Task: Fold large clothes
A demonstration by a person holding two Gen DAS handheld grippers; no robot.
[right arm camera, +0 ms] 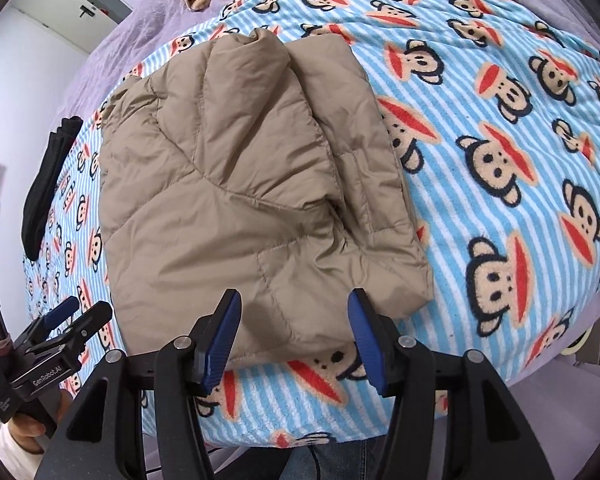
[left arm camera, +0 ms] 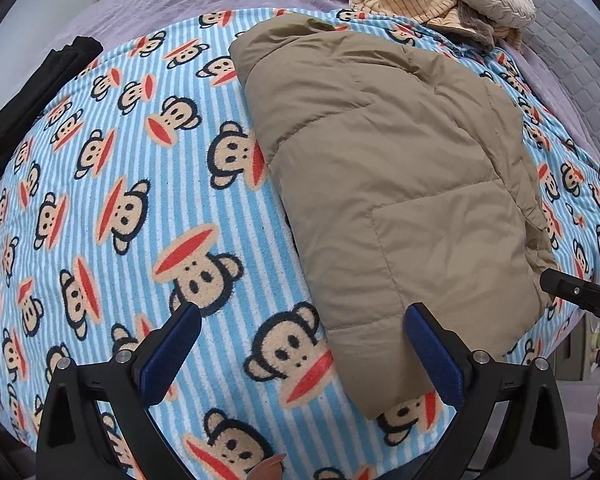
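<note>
Here, jacket (right arm camera: 240,184) folded; both grippers apart, empty.

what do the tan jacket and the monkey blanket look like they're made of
The tan jacket looks like a quilted puffer with a thin woven synthetic shell, perhaps nylon or polyester: stitched seams divide puffy padded panels, and the surface is smooth with fine wrinkles and a faint sheen. The monkey blanket looks like plush fleece: its printed stripes and faces have a fuzzy, matte nap.
</note>
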